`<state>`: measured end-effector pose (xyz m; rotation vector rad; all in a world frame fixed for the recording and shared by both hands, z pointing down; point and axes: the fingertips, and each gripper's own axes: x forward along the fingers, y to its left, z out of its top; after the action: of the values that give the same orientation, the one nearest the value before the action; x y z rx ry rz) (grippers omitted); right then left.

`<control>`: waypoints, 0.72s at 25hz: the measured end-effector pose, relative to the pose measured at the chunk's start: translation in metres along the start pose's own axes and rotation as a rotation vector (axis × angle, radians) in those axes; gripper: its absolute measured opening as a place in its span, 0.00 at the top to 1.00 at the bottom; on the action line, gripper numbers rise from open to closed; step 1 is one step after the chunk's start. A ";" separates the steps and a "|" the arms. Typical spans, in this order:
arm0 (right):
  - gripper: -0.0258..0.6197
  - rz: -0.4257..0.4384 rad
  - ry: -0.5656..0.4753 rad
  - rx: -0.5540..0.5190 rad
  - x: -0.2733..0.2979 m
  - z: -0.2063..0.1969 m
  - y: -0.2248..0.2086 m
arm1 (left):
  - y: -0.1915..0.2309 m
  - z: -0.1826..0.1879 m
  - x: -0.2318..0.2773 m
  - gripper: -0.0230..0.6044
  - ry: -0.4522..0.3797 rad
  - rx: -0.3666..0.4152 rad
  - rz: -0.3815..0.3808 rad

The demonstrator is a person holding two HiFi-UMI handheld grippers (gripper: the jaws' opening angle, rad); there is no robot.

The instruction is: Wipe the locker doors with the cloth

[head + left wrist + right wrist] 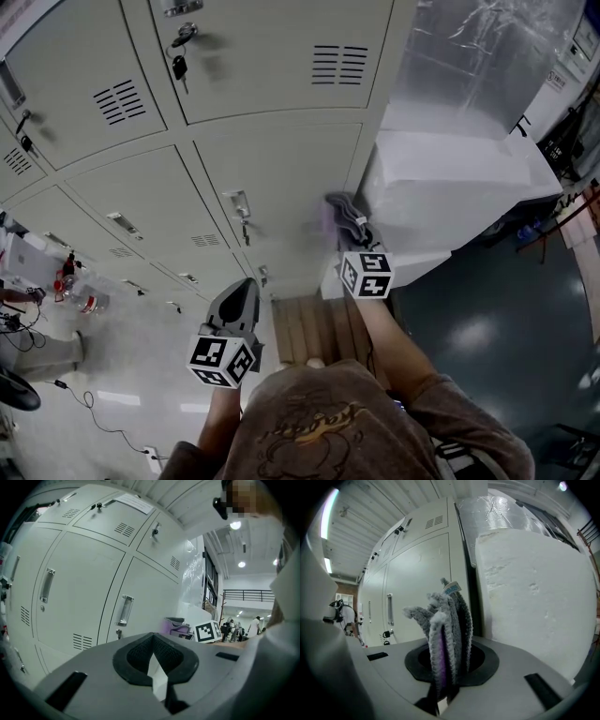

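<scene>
The grey and purple cloth (343,214) is bunched up between the jaws of my right gripper (354,227), which is shut on it. The cloth sits at the right edge of a pale grey locker door (281,178), close to the locker's corner; whether it touches the door I cannot tell. In the right gripper view the cloth (446,620) stands up out of the right gripper (445,667), with the locker door (419,583) behind it. My left gripper (245,287) hangs lower left, shut and holding nothing, away from the doors. In the left gripper view the left gripper (157,665) faces a handled locker door (79,597).
A big white foam block (450,187) stands right against the lockers, with a plastic-wrapped cabinet (478,66) behind it. Keys (178,66) hang from an upper door's lock. A wooden pallet (314,328) lies by my feet. Bottles and cables (75,291) lie on the floor at left.
</scene>
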<state>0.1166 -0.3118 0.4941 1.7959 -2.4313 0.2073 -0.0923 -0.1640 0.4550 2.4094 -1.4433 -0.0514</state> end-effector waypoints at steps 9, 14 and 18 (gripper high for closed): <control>0.88 0.201 0.039 -0.023 -0.002 -0.026 0.077 | 0.008 -0.002 -0.011 0.96 -0.003 -0.011 0.038; 0.88 0.325 0.070 -0.033 0.006 -0.045 0.136 | 0.021 -0.001 -0.025 0.96 -0.008 -0.017 0.090; 0.88 0.405 0.090 -0.041 0.016 -0.059 0.178 | 0.036 -0.002 -0.042 0.96 -0.007 -0.022 0.146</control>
<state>-0.0579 -0.2644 0.5469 1.2311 -2.6830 0.2633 -0.1425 -0.1429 0.4614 2.2819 -1.6084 -0.0407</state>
